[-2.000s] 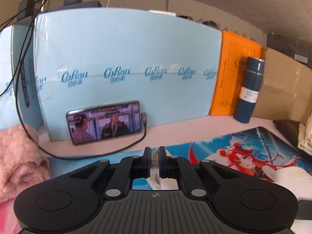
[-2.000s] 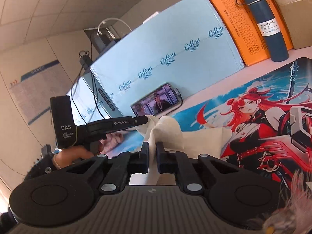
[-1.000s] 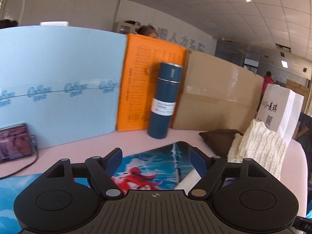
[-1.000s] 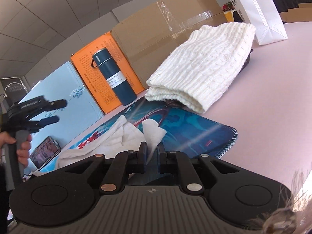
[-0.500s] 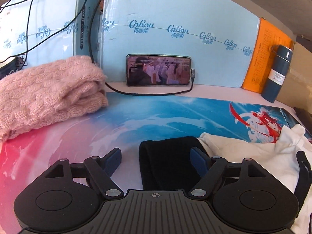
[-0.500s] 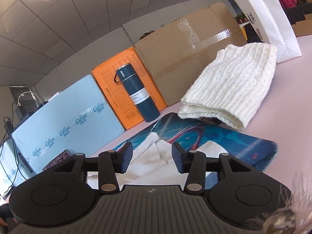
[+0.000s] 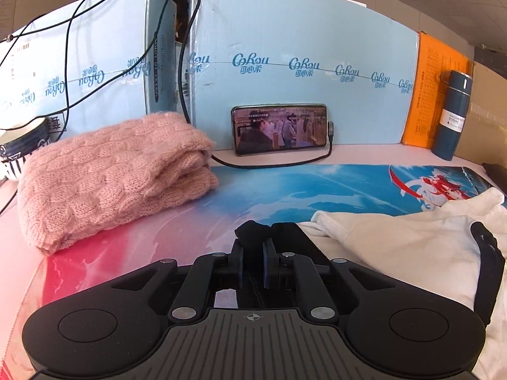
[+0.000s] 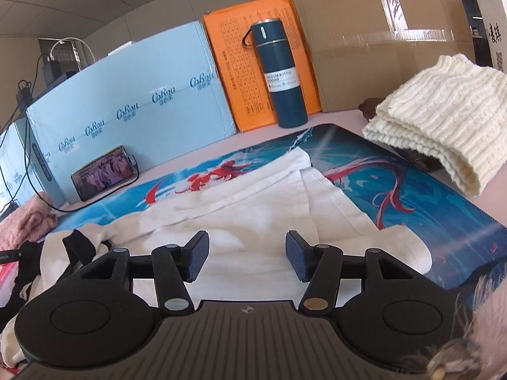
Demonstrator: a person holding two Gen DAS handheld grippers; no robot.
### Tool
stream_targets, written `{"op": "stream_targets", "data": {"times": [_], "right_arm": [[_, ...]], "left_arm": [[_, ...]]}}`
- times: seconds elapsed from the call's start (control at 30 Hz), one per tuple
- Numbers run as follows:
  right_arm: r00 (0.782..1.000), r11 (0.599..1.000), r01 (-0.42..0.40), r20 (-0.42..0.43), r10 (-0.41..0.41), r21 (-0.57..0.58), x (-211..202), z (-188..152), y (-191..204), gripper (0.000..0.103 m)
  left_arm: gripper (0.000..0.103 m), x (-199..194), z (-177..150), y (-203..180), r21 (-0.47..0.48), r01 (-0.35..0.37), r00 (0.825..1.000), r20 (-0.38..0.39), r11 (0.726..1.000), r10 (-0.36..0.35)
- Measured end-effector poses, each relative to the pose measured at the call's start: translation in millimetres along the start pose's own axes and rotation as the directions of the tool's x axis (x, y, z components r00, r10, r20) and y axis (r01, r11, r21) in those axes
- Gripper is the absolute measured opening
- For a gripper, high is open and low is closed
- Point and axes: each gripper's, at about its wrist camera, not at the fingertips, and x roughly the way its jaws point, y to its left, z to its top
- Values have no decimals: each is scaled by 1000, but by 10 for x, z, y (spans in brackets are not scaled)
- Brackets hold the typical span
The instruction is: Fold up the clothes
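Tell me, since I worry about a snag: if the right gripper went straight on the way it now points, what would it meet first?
Probably the white garment spread on the printed mat. The right gripper is open and the cloth fills the gap between its fingers. Height above the cloth is unclear.
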Motion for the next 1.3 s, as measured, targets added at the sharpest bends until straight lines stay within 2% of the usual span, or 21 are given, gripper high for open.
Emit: {"op": "stream_targets", "data": {"times": [0.1,0.3,0.33,0.43,0.5,0.57,0.6,0.63,0.67,0.7,0.77,0.8,0.83,0.87,0.93,1.0,1.07,1.1,1.17,1.2,1.3], "right_arm": [[1000,1000,-6,-12,6,-21,8,-34,20,51],[999,999,-45,-25,45,-8,12,14,-45,52],[999,999,-44,-23,44,-9,7,29,-57,52],[1000,999,-20,-5,20,-42,-10,83,-99,57],[1000,997,2,9,-1,-78,-7,133,-134,60],[1000,992,24,19,-22,-123,33,211,-168,63],[999,989,34,21,-31,-147,64,252,-177,65],[999,985,38,21,-35,-170,102,291,-174,67],[999,979,30,15,-28,-203,157,328,-151,70],[1000,970,16,7,-15,-241,222,365,-119,71],[1000,949,-13,-10,10,-316,353,438,-55,74],[1000,936,-26,-23,19,-351,421,470,-16,75],[999,922,-32,-36,19,-385,492,494,22,75],[999,907,-33,-49,14,-419,565,516,56,75],[997,879,-27,-73,-9,-477,703,550,97,75],[996,854,-14,-86,-37,-521,826,573,99,75],[994,842,-6,-96,-55,-540,915,595,70,75],[992,839,-14,-112,-56,-544,961,610,51,75],[989,826,-42,-143,-47,-562,1041,628,32,76],[988,816,-60,-150,-33,-575,1061,634,28,80],[982,802,-113,-187,2,-586,1134,702,17,82]], "left_arm": [[12,64,27,7,26,-24,1000,-18,999,24],[12,293,151,-156,166,-100,995,-12,981,103],[15,338,165,-156,176,-104,993,-28,979,110],[30,259,158,-159,219,-156,987,12,963,158],[45,57,150,-188,230,-218,975,88,949,202],[60,-235,98,-265,265,-189,971,192,945,140],[62,-383,66,-316,292,-163,967,238,942,94],[63,-512,17,-395,345,-106,965,260,933,13],[63,-597,-31,-465,400,-51,963,263,915,-62],[63,-679,-87,-565,477,18,956,248,878,-155],[63,-754,-205,-795,627,125,947,155,769,-280],[63,-762,-274,-940,696,152,946,103,702,-307],[63,-755,-319,-1036,740,164,949,62,652,-309],[63,-740,-354,-1105,775,169,954,27,609,-299],[63,-711,-405,-1185,811,193,960,-40,552,-277],[63,-679,-430,-1200,822,215,960,-81,527,-266],[63,-636,-438,-1220,829,208,963,-81,520,-257],[63,-612,-433,-1236,830,203,964,-77,519,-254],[63,-586,-440,-1292,849,191,964,-69,493,-256],[63,-573,-449,-1319,868,178,963,-57,464,-263],[63,-486,-426,-1371,875,174,957,-42,452,-287]]}}
